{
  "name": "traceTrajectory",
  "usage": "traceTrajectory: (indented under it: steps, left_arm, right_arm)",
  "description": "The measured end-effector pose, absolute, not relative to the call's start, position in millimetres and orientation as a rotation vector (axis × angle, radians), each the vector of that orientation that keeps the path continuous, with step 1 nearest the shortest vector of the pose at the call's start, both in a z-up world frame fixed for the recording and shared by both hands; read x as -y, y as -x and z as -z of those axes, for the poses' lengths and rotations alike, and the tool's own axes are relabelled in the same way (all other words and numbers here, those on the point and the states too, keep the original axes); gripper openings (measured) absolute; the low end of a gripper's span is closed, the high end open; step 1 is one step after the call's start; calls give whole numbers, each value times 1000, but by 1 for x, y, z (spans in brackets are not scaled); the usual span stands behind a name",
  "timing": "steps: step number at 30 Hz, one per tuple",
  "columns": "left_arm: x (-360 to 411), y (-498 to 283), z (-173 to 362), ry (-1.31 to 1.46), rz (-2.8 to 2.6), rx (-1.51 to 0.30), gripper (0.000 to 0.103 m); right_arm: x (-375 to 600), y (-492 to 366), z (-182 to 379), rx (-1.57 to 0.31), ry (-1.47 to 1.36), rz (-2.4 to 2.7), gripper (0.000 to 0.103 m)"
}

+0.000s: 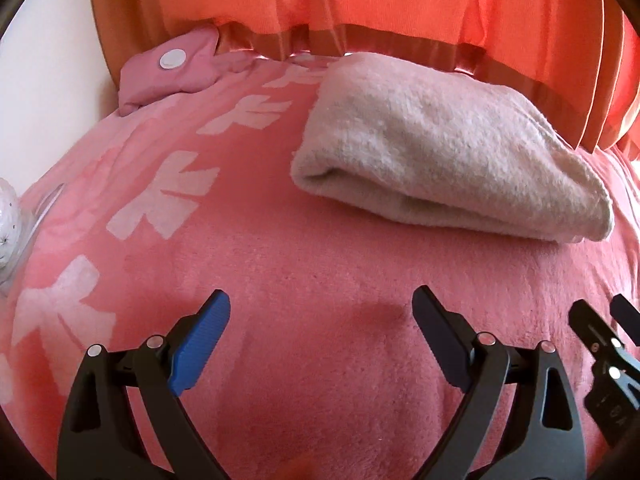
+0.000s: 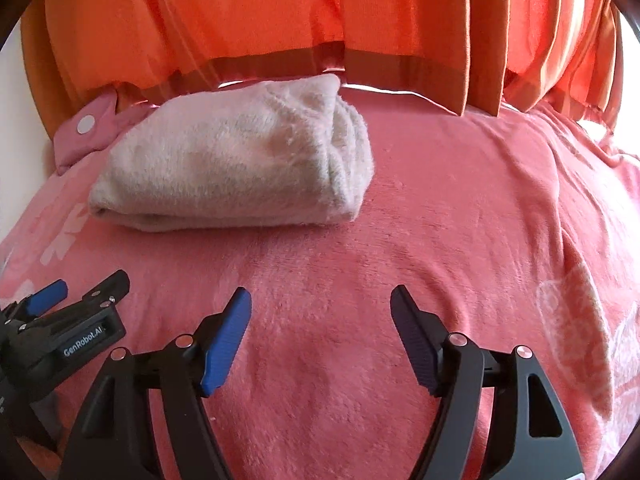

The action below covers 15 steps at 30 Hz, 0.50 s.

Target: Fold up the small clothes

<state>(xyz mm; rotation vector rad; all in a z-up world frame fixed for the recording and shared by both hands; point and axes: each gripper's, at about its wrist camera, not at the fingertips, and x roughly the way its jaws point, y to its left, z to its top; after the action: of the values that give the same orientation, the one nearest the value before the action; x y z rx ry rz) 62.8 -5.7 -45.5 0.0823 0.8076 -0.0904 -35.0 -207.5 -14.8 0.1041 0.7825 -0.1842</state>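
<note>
A cream fleece garment (image 1: 448, 160) lies folded into a thick bundle on the pink blanket (image 1: 280, 280), toward the far side near the curtain. The right wrist view has the same bundle (image 2: 236, 160) at upper left. My left gripper (image 1: 320, 312) hovers open over bare blanket, well short of the bundle, nothing between its fingers. My right gripper (image 2: 320, 308) is open too, over bare blanket, to the right of the left one. Each gripper shows at the other view's edge: the right one (image 1: 600, 320), the left one (image 2: 88, 284).
An orange curtain (image 2: 280, 20) hangs along the far edge of the bed. A pink pouch with a white snap (image 1: 172, 68) sits at the back left corner. White bow prints (image 1: 164, 200) run down the blanket's left side. A white dotted object (image 1: 8, 216) lies at the left edge.
</note>
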Motion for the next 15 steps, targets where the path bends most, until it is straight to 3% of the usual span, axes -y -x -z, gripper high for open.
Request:
traceTrajectory:
  steps: [15]
  left_arm:
    - [23,-58,51,-153,94,-776,90]
  right_arm:
    - [195,26,25,-796,-68,189,73]
